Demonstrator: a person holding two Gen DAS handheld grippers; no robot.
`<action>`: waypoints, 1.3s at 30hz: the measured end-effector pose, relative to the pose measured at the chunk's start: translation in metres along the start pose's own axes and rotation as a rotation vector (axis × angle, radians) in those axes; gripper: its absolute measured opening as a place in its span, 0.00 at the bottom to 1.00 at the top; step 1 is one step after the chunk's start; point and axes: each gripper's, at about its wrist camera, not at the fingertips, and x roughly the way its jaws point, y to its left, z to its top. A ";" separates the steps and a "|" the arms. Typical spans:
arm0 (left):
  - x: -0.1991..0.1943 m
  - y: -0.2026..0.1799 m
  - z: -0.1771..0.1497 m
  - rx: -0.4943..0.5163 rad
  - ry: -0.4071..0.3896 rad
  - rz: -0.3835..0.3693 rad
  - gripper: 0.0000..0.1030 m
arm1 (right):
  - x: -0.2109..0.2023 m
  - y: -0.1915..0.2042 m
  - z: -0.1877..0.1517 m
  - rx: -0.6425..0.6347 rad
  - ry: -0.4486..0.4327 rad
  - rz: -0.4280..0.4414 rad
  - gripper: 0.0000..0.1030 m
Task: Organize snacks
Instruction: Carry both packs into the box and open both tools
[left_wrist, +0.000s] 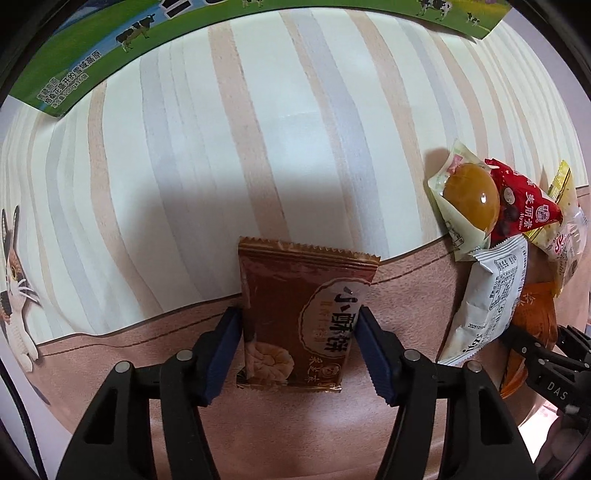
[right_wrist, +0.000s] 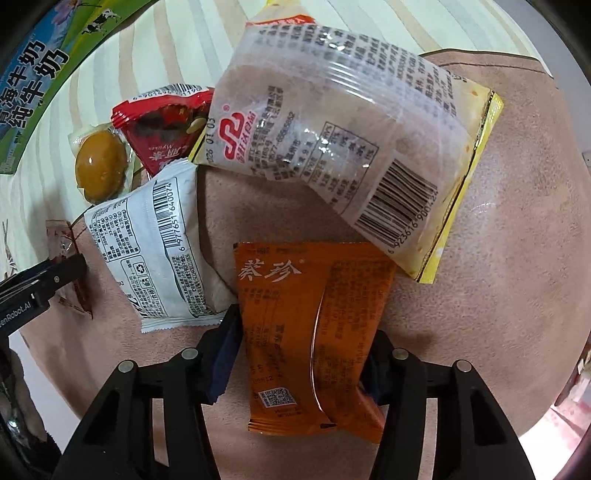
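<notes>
Gripping one packet each, both tongs look mid-sort: each has a snack pinched and ready to carry off, I judge, to wherever its kind is being gathered. Farthest left, the milk carton (left_wrist: 74, 79) lies at the table's far edge, green with cows, its side reading 纯牛奶 in the right wrist view. Next, the left gripper (left_wrist: 299, 326) has its blue pads pressed against both sides of the brown pastry packet (left_wrist: 295, 325), marked 小酥饼, over the pink table mat (left_wrist: 110, 369). Right of it sits the pile: a braised egg pack (left_wrist: 463, 197), a red chocolate packet (left_wrist: 524, 203) printed 美丽素 and "Mylikes", and a white packet (right_wrist: 155, 243) showing its nutrition panel and barcode 6977651640074. Beyond lies a clear-and-yellow packet (right_wrist: 351, 155), back up. The right gripper (right_wrist: 303, 354) squeezes the orange packet (right_wrist: 310, 339), labelled 荞珍. The next move calls for lifting clear of the pile without dragging the white packet touching its edge.
</notes>
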 end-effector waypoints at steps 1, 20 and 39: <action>0.014 0.003 -0.013 -0.002 -0.004 0.001 0.57 | 0.000 0.001 -0.001 -0.001 -0.002 -0.004 0.56; -0.076 0.038 -0.066 -0.040 -0.086 -0.247 0.53 | -0.097 0.025 -0.042 -0.075 -0.080 0.238 0.44; -0.220 0.114 0.087 -0.082 -0.371 -0.117 0.53 | -0.273 0.149 0.137 -0.338 -0.481 0.257 0.44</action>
